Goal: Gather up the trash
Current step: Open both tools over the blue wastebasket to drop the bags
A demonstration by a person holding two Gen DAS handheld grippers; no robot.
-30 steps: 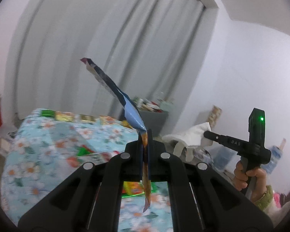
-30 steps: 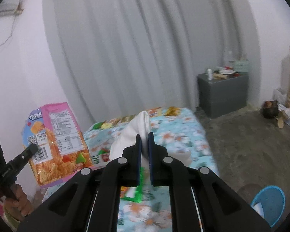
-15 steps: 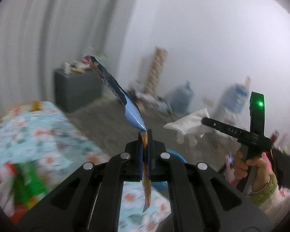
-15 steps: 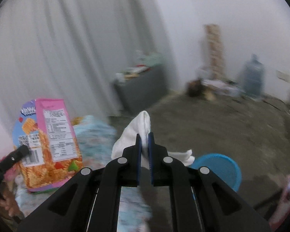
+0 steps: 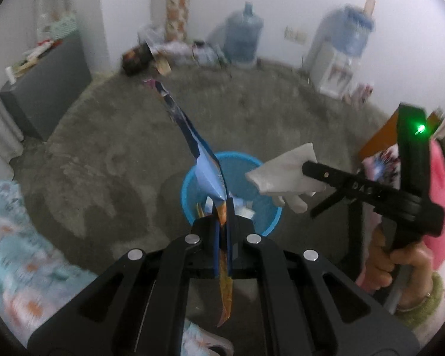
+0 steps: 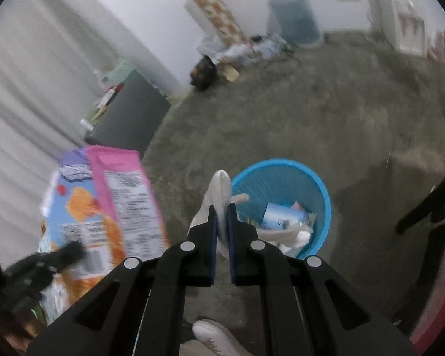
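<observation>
Blue basket (image 6: pixel 323 207) on floor below, left gripper (image 5: pixel 221 207) clamping snack wrapper (image 5: pixel 190 136), right gripper (image 6: pixel 221 210) clamping what looks like white tissue (image 6: pixel 221 187).

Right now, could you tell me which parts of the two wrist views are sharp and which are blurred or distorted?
Left wrist view: the left gripper and its snack wrapper are fairly sharp; the water jugs and floor smear; fisheye bending curves the walls. Right wrist view: the right gripper on the white tissue is crisp, the blue bin softer, the wrapper there heavily motion-blurred.
</observation>
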